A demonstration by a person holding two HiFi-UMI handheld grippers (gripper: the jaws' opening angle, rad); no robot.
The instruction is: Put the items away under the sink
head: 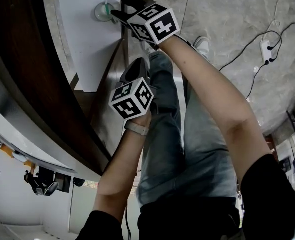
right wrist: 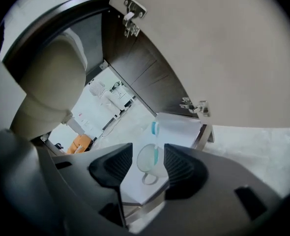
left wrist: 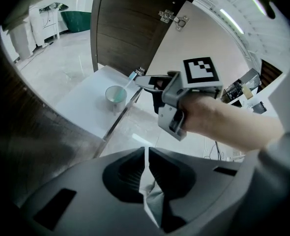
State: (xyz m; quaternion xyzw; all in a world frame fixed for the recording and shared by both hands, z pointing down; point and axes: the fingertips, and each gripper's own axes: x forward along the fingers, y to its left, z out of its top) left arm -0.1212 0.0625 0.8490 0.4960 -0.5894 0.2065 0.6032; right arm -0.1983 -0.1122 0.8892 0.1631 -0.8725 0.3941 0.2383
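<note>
A clear cup (head: 106,10) with a teal toothbrush (right wrist: 155,132) in it stands on the white shelf (head: 87,44) inside the cabinet under the sink. My right gripper (head: 118,15) hovers just beside the cup, open and empty. In the right gripper view the cup (right wrist: 149,162) shows beyond the gap of the right gripper (right wrist: 147,163). My left gripper (left wrist: 146,154) is held lower, in front of the cabinet, shut on a crumpled white cloth (left wrist: 150,193). The left gripper view also shows the cup (left wrist: 115,94) and the right gripper (left wrist: 140,81) near the toothbrush.
The cabinet door (right wrist: 223,48) stands open, its hinges (right wrist: 196,106) showing. Dark wood panels (left wrist: 130,28) frame the cabinet. The person's jeans-clad legs (head: 187,144) are on the marble floor (head: 227,14). A power strip with cables (head: 265,49) lies to the right.
</note>
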